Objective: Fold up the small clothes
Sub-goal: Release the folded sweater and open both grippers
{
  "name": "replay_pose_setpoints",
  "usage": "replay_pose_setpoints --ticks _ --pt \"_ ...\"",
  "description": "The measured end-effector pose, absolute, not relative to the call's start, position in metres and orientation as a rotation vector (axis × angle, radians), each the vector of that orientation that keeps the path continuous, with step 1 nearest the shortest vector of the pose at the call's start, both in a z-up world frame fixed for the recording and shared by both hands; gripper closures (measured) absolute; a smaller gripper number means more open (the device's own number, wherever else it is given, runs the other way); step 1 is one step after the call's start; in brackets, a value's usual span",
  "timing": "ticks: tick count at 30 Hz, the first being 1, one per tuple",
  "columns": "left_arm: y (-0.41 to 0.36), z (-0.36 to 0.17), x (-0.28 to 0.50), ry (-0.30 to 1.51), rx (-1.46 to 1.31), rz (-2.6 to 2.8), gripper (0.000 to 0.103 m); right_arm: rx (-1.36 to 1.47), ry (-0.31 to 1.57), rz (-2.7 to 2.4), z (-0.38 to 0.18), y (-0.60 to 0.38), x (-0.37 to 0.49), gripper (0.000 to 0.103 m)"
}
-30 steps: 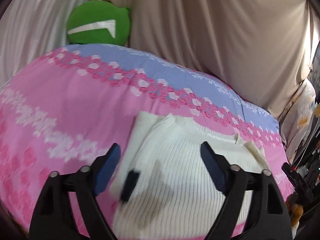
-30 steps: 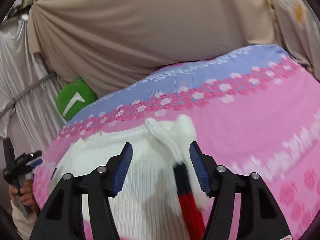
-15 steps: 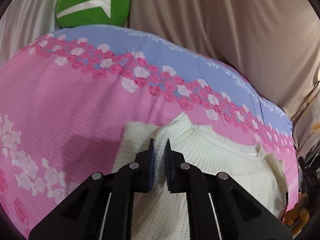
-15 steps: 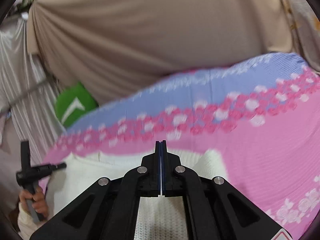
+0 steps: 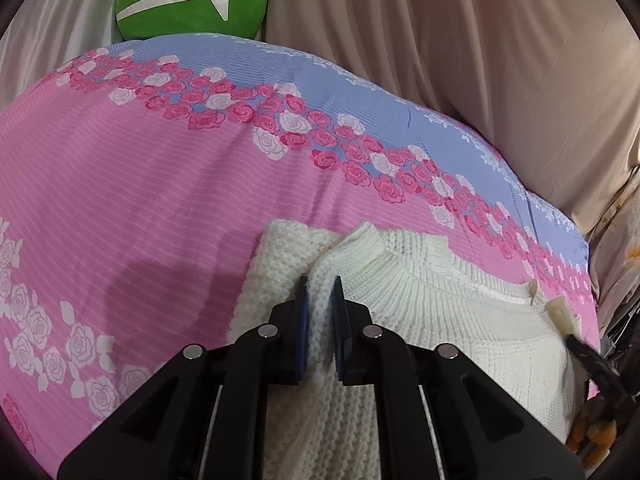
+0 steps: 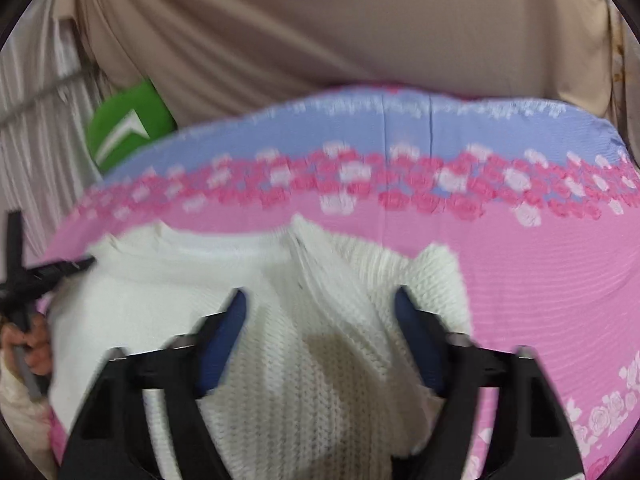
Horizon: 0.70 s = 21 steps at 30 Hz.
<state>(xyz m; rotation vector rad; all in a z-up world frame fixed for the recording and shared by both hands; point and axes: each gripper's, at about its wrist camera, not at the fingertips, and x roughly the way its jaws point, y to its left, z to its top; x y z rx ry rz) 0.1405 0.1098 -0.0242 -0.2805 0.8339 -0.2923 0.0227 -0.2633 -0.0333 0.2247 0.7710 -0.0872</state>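
A small cream knitted sweater (image 5: 432, 312) lies on a pink rose-print bedspread (image 5: 120, 200), collar toward the far side. My left gripper (image 5: 319, 312) is shut on a ridge of the sweater's knit near its left shoulder. In the right wrist view the sweater (image 6: 280, 320) lies under my right gripper (image 6: 320, 320), which is open with its jaws spread wide over the folded right shoulder. The right wrist view is blurred by motion.
A green cushion (image 5: 188, 0) sits at the far left edge of the bed, against beige draped cloth (image 5: 460, 60). The bedspread has a blue band (image 6: 400, 124) along its far edge. The left gripper and hand show at the left edge of the right wrist view (image 6: 24, 292).
Both grippers closed from open a second ago. The left stays shut on the knit. The right has since opened wide and pulled back, so more of the sweater shows.
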Motion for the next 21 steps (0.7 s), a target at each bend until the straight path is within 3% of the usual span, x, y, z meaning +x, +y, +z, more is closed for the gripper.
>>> replay_pose_setpoints --ticks 5,8,10,13,15,18,21 --pt "0.121 0.001 0.121 0.755 -0.288 -0.289 0.095 0.471 0.430 0.017 0.020 -0.301 -0.035 0.096" --pt "0.115 -0.007 0.129 0.781 -0.241 -0.272 0.094 0.503 0.529 -0.032 0.003 -0.320 -0.019 0.096" --pt "0.108 -0.027 0.142 0.832 -0.239 -0.266 0.095 0.532 0.746 -0.100 -0.043 -0.328 0.015 0.096" --pt "0.102 -0.018 0.138 0.810 -0.183 -0.228 0.093 0.589 0.703 -0.088 -0.032 -0.333 0.007 0.094" --pt "0.100 -0.016 0.133 0.812 -0.162 -0.213 0.091 0.580 0.622 -0.141 -0.013 -0.329 -0.010 0.086" --pt "0.106 0.007 0.108 0.759 -0.173 -0.177 0.079 0.492 0.532 -0.090 0.018 -0.299 -0.039 0.086" --pt "0.096 0.039 0.070 0.686 -0.161 -0.250 0.067 0.400 0.582 0.100 0.021 -0.243 -0.045 0.086"
